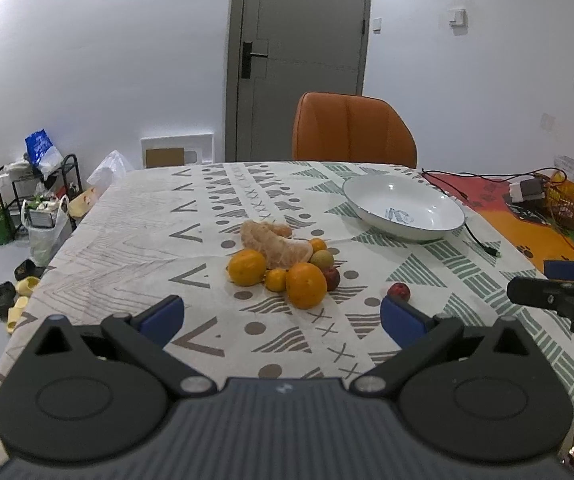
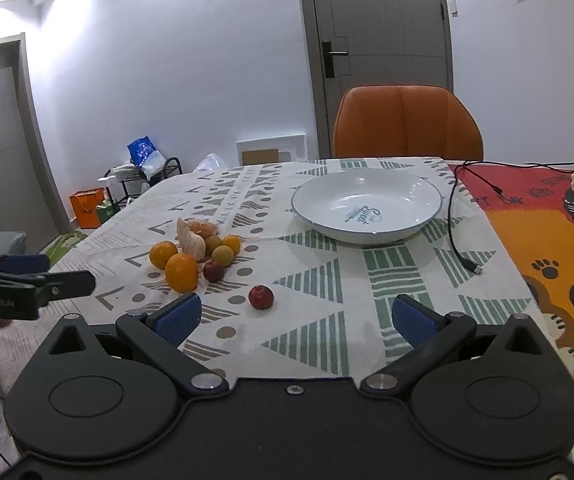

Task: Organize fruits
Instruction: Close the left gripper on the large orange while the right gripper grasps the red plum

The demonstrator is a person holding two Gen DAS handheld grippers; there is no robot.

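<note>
We are hovering both grippers, jaws spread and empty — next we are likely reaching for the stray red fruit [image 2: 261,297], bound for the bowl [image 2: 367,208].

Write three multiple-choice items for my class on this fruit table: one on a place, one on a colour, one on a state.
1. Where does the lone red fruit lie?
A. In the bowl
B. On the cloth, apart from the fruit pile
C. On the chair

2. What colour is the chair behind the table?
A. Orange
B. Green
C. Black

3. What is the state of the white bowl?
A. Full of fruit
B. Upside down
C. Empty and upright

Answers: 1 B, it sits alone on the patterned cloth, to the right of the fruit pile. 2 A, its backrest is orange. 3 C, its bare inside shows only printed lettering.
</note>
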